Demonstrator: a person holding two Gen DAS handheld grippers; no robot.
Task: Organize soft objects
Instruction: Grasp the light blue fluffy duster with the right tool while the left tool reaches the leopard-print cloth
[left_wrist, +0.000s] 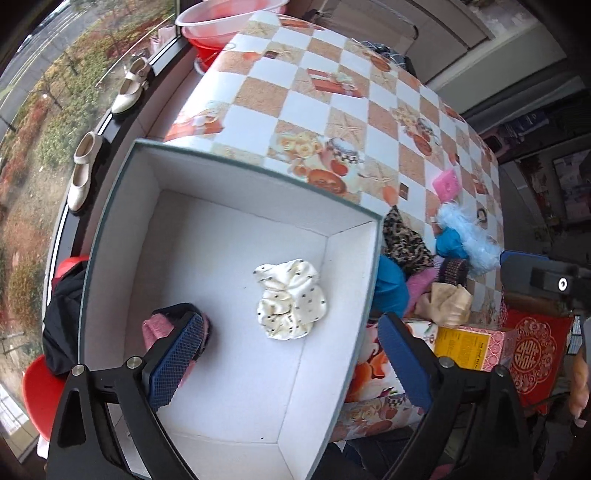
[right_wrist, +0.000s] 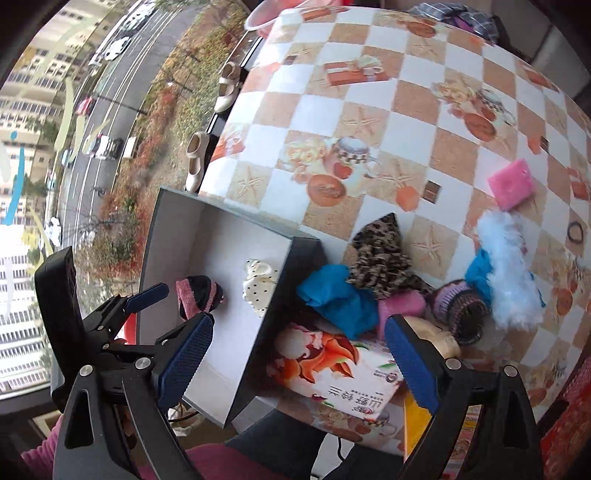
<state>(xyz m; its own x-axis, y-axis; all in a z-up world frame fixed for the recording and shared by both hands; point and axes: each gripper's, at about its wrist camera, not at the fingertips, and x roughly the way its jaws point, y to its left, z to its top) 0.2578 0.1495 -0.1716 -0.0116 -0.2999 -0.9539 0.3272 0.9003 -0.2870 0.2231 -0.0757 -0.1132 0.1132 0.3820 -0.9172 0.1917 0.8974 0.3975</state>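
left hand-held gripper (left_wrist: 291, 360) hangs over the white box (left_wrist: 122, 229), jaws spread wide, nothing between the pads. below it on the box floor lie a cream dotted cloth (left_wrist: 290, 299) near the middle and a pink and black sock (left_wrist: 162, 325) partly behind the left pad. right hand-held gripper (right_wrist: 299, 356) is likewise wide open and empty, over the box's near corner and a printed carton (right_wrist: 332, 369). just beside the box on the checked bench (right_wrist: 406, 110) sits a heap of soft things: blue cloth (right_wrist: 336, 299), leopard-print cloth (right_wrist: 380, 254), pink piece (right_wrist: 402, 306), knitted purple piece (right_wrist: 461, 306), pale blue fluffy piece (right_wrist: 509, 266). a pink sponge (right_wrist: 511, 182) lies apart, further back. cream shoes (left_wrist: 129, 88) stand on the window sill.
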